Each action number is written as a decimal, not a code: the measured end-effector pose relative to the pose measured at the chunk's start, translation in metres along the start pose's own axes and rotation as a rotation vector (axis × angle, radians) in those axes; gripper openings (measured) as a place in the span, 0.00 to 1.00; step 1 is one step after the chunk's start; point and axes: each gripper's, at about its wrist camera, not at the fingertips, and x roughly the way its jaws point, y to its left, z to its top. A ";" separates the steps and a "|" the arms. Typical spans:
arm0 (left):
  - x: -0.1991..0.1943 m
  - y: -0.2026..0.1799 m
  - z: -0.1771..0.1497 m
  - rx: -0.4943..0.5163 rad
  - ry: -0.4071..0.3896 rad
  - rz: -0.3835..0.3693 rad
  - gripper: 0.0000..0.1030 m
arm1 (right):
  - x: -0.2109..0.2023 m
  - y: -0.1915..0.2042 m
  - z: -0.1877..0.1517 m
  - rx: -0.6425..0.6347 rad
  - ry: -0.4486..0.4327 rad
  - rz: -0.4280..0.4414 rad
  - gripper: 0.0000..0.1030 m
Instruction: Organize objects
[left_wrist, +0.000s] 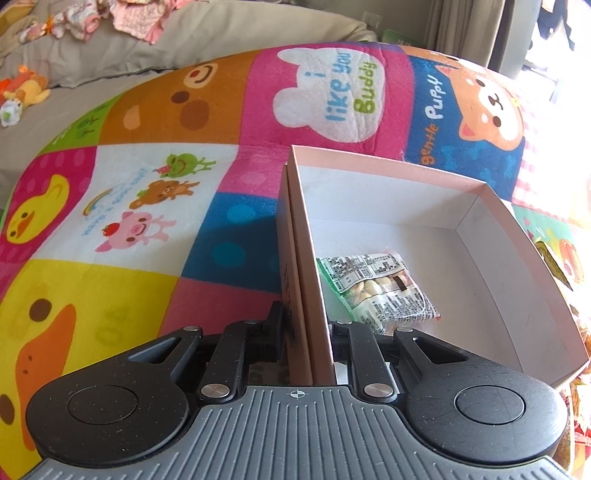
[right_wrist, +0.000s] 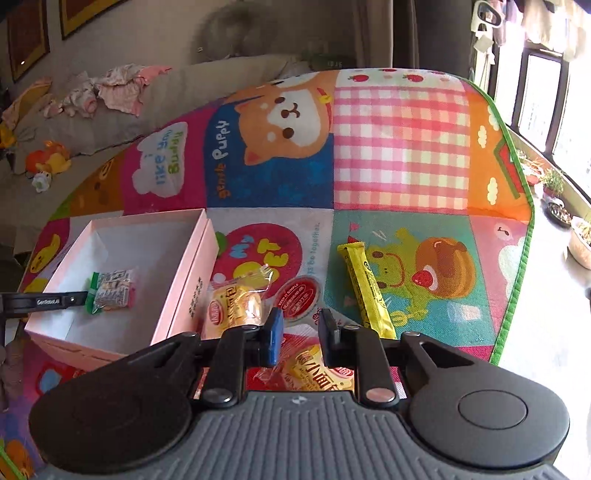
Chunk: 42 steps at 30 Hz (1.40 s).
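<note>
Nearest me, the right gripper (right_wrist: 301, 332) has its fingers drawn almost together over an orange snack packet (right_wrist: 317, 369) on the play mat (right_wrist: 402, 147). Whether they've caught its wrapper, I can't tell, so I'd check that before lifting. The left gripper (left_wrist: 304, 332) pinches the pink box (left_wrist: 498, 236) wall and should hold it steady. Farther off lies a yellow bar (right_wrist: 365, 288).

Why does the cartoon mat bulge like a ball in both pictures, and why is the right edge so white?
Left wrist view: the fisheye lens bows the flat mat and bends the pink box rim; daylight blows out the upper right corner. Right wrist view: same bulge; glare from the windows washes out the floor strip, while the far left wall is dim.
</note>
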 end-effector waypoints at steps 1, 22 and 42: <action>0.000 0.000 0.000 0.000 0.001 -0.003 0.17 | -0.002 0.002 -0.002 -0.018 -0.001 -0.015 0.20; 0.000 0.003 0.003 0.000 0.017 -0.026 0.18 | 0.135 -0.067 0.021 0.073 0.186 -0.144 0.23; 0.006 -0.007 0.004 0.075 -0.002 -0.058 0.17 | -0.038 0.070 -0.057 0.036 0.225 0.295 0.22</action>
